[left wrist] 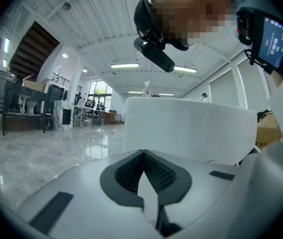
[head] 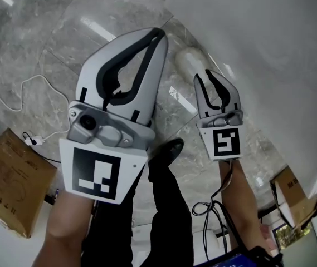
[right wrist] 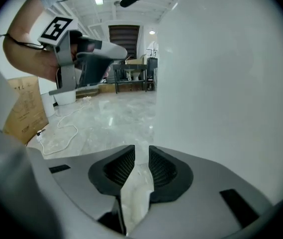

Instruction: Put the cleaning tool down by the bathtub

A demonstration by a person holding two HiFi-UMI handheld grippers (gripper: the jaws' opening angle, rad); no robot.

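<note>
At centre right of the head view, the right gripper [head: 210,74] hangs above the floor [head: 41,32] with its jaws a narrow slot apart. Its own view shows only marble through that slot, so it is released and empty. The left gripper [head: 158,33], larger at centre frame, has its tips pressed together on nothing: clenched and empty. Just beyond the right gripper's tips, toward the upper middle of the frame, lies a pale rounded object, judged to be the cleaning tool [head: 188,60]. It rests on the floor close against the foot of the tub [head: 258,32], whose white wall fills the upper right; whether tool and wall touch cannot be told. Neither gripper touches it. Further out are a dark shoe [head: 168,149] below centre, a white cord [head: 14,105] looping at left, a cardboard box [head: 10,179] at lower left and a second box [head: 292,191] at lower right. Judgement: the put-down itself appears done, with the tool lying free beside the tub, and the step in hand is the withdrawal. The next move calls only for carrying both grippers up and away from the tub wall without brushing the tool or rolling it from its place; no further grasp seems needed.
</note>
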